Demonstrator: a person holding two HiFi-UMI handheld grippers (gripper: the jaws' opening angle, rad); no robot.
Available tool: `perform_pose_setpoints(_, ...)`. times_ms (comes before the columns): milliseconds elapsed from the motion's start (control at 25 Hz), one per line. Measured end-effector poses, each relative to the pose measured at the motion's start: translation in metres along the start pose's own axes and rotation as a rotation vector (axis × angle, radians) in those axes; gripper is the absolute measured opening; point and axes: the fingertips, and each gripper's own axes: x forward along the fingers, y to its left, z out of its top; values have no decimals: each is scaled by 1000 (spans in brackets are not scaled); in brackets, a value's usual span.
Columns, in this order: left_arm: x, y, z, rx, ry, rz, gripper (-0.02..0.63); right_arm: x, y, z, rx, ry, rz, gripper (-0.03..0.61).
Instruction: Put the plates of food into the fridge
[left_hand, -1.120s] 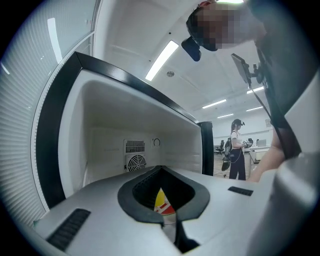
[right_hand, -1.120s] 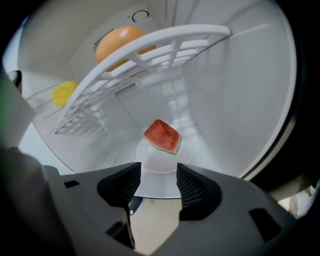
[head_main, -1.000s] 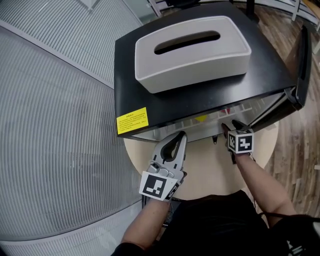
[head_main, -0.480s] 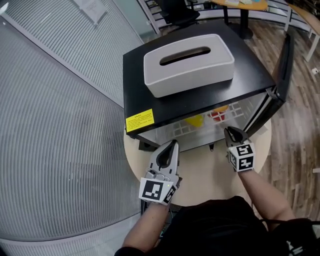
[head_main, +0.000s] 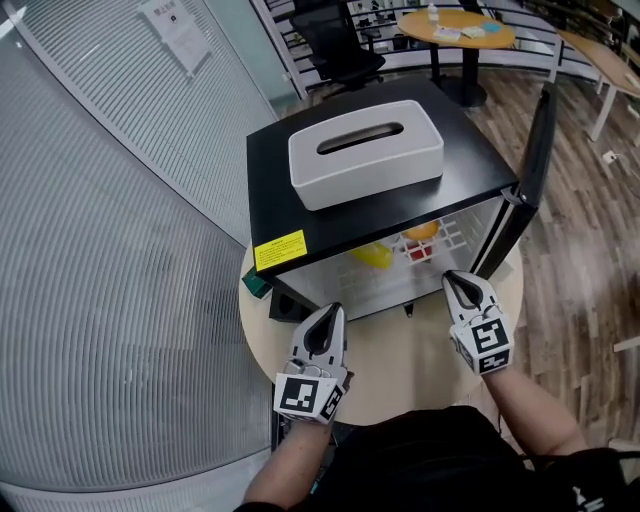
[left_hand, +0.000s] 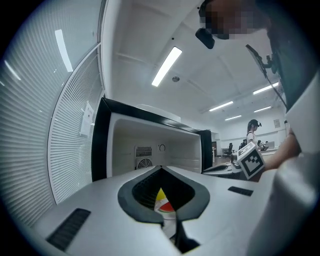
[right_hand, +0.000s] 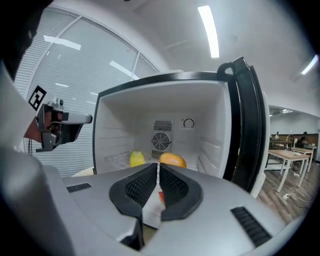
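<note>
Both grippers backed away from fridge (head_main: 275, 200) since a sec ago. Right gripper (head_main: 455, 280): jaws just closed, basically together, nothing between. Left gripper (head_main: 333, 310): pinched together too, empty. Plates of food (head_main: 418, 252) inside on shelf, straight ahead of both tips. Door (head_main: 530, 150) open.

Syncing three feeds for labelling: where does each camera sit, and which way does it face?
Head view: on the head, steeply down at the fridge; forearms, left gripper, right gripper show.
Left gripper view: on that gripper, into the open fridge; own shut jaws, right gripper at right.
Right gripper view: likewise; own shut jaws, left gripper at left.
Shared: both gripper views show the fan.
</note>
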Motion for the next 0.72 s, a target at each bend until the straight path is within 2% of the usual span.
perform_pose_setpoints(160,-11,0,-3,-11,-5,3,5,-21,10,14,-17,-31,19,20)
perform_pose_setpoints(360,-28,4,-11,-17,-3,21,5,-41,9,19,41,-58,11,12)
perform_pose_setpoints(720,-52,11,-26,-1,30,41,5,-62,11,14,69,-72,-4,9)
